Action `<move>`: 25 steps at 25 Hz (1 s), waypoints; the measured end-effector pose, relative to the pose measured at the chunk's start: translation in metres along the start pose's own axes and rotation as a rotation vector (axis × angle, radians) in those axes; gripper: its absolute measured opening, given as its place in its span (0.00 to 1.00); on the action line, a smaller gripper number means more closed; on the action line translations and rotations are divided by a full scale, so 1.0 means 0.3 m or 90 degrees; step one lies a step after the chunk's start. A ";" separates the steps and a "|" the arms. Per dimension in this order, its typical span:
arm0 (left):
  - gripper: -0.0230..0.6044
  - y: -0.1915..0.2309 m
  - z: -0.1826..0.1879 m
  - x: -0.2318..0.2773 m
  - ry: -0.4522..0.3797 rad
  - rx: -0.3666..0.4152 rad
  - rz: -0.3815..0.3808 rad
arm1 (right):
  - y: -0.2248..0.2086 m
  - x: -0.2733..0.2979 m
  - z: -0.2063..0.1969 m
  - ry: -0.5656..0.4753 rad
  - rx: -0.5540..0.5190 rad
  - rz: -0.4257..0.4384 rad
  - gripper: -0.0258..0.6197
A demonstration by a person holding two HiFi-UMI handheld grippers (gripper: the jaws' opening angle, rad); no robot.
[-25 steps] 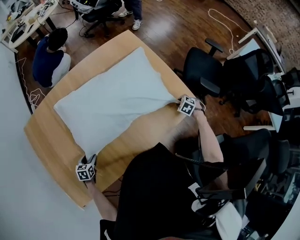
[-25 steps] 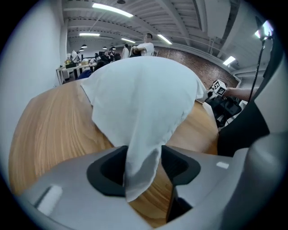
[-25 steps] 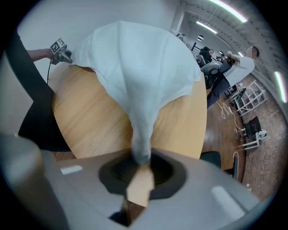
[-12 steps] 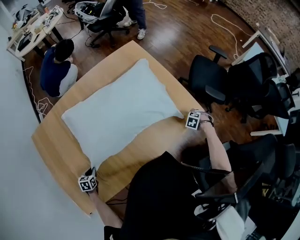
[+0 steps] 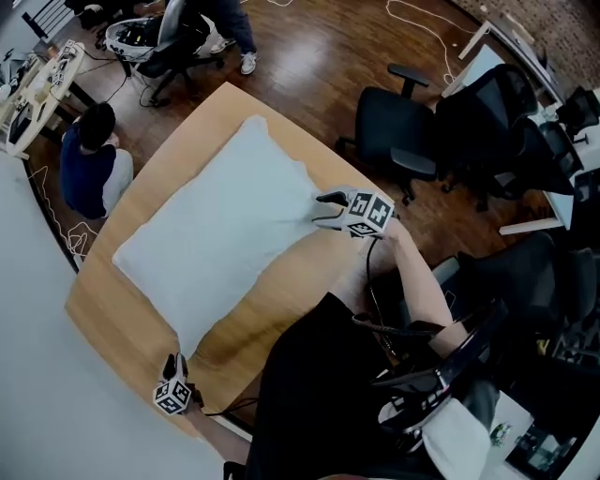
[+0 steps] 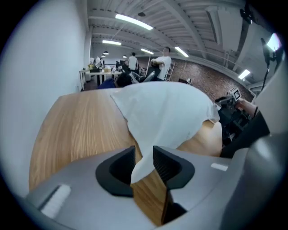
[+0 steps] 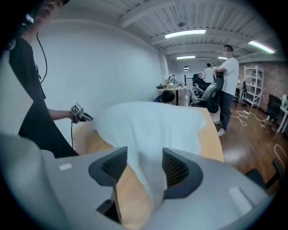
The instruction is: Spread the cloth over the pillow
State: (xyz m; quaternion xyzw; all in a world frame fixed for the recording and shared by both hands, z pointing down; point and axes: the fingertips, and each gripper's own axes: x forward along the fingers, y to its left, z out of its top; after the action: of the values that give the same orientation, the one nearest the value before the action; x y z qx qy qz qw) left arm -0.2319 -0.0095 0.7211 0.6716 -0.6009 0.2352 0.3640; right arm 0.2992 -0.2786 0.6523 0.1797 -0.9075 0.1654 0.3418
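Observation:
A white cloth (image 5: 225,225) lies spread over the pillow, which is hidden beneath it, on the wooden table (image 5: 281,295). My left gripper (image 5: 172,364) is at the cloth's near left corner by the table edge. In the left gripper view the cloth (image 6: 166,112) narrows to a corner that hangs between the jaws of the left gripper (image 6: 144,161), which are opening. My right gripper (image 5: 328,210) is at the near right corner. In the right gripper view the cloth (image 7: 148,130) lies between the jaws of the right gripper (image 7: 145,164), which stand wide and are opening.
Black office chairs (image 5: 403,131) stand close to the table's right side. A person (image 5: 89,159) sits on the floor beyond the far left corner, and another person (image 5: 230,23) stands at the top. A cluttered desk (image 5: 33,80) is at the far left.
My right gripper has moved in toward the cloth's near right corner with its jaws spread wider. The left gripper has stayed at the near left corner, a little closer to the table edge.

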 end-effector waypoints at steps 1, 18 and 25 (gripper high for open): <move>0.24 -0.029 0.071 -0.024 -0.036 0.000 -0.010 | 0.000 0.033 -0.036 0.042 -0.014 0.010 0.42; 0.24 -0.461 0.427 0.304 -0.035 0.148 -0.142 | -0.577 0.336 -0.039 0.227 -0.183 0.010 0.25; 0.23 -0.457 0.439 0.361 -0.024 0.130 -0.140 | -0.711 0.263 0.038 0.288 -0.339 -0.123 0.05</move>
State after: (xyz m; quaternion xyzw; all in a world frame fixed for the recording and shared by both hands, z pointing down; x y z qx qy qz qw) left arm -0.0958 -0.1782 0.6921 0.7712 -0.5036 0.2411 0.3058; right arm 0.3310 -0.4880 0.7356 0.1286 -0.7991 -0.0740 0.5825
